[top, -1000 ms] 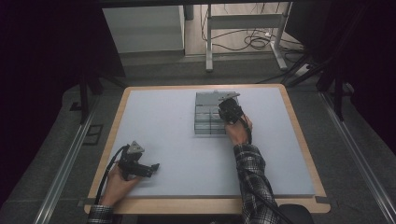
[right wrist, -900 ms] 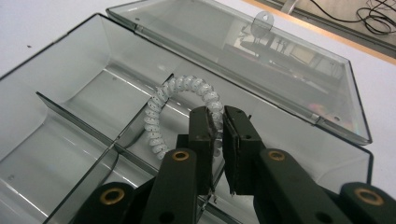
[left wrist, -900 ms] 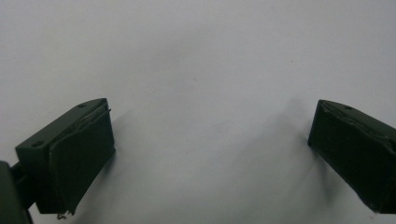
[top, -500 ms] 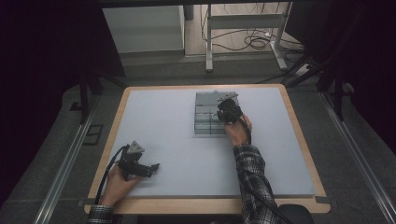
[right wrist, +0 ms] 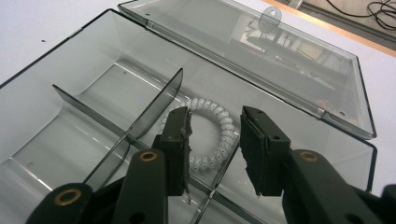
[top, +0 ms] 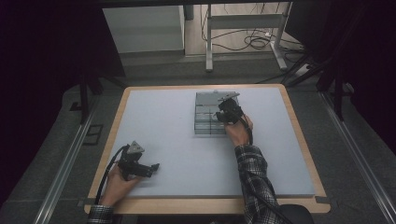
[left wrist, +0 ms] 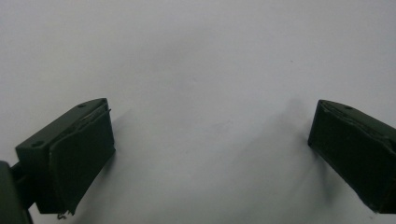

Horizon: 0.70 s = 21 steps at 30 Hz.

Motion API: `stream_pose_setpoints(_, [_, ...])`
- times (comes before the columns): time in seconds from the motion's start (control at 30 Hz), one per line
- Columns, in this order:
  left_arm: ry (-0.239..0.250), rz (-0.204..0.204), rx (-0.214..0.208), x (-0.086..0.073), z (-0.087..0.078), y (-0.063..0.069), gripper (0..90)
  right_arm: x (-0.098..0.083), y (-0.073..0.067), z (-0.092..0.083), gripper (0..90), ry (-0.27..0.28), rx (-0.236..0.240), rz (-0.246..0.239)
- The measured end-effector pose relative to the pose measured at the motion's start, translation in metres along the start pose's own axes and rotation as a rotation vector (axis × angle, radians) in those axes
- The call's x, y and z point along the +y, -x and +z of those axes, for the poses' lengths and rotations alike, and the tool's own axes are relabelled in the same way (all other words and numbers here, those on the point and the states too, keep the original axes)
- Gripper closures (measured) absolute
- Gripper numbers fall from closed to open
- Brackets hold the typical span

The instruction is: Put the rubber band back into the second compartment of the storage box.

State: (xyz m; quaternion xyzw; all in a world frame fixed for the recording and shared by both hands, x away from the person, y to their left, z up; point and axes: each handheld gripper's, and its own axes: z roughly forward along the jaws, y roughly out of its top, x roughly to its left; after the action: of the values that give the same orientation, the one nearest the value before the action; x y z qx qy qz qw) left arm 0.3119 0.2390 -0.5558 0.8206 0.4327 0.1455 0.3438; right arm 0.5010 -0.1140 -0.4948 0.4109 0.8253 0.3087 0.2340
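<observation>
**Right jaws over the open box, left jaws idle on the bench**

In my right gripper view, the right gripper (right wrist: pixel 212 140) has its jaws partly apart, with a gap between the pads and nothing clamped in it. They hang just above a white coiled hair tie (right wrist: pixel 205 135), a closed ring of springy plastic coil lying flat in one compartment of a clear smoky plastic box (right wrist: pixel 70 93). The left pad sits over the ring's left side; whether it touches the coil I cannot tell. Thin dividers (right wrist: pixel 154 102) cross inside the box and split it into compartments. The ring lies just right of the long divider, on the side toward the lid. The hinged lid (right wrist: pixel 261 51) is swung open and lies flat beyond the tray, with a small tab at its far edge.

From the high view, I see the box (top: pixel 205 116) in the far middle of the bench (top: pixel 177 140), its long axis running near to far, with the right gripper (top: pixel 228 112) over its right side.

The left gripper (left wrist: pixel 210 154) has its jaws wide apart, holding nothing, above the plain pale matte surface. In the high view, it (top: pixel 137 165) rests at the near left corner, well apart from the box.
</observation>
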Motion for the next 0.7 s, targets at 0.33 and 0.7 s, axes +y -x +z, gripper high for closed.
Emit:
stream_pose_setpoints(0.33, [0.000, 0.000, 0.000, 0.000, 0.000, 0.000, 0.3, 0.001, -0.004, -0.010, 56.7, 0.020, 0.034, 0.009])
stream_pose_setpoints(0.7, [0.000, 0.000, 0.000, 0.000, 0.000, 0.000, 0.3, 0.001, -0.008, -0.021, 49.5, 0.031, 0.062, -0.009])
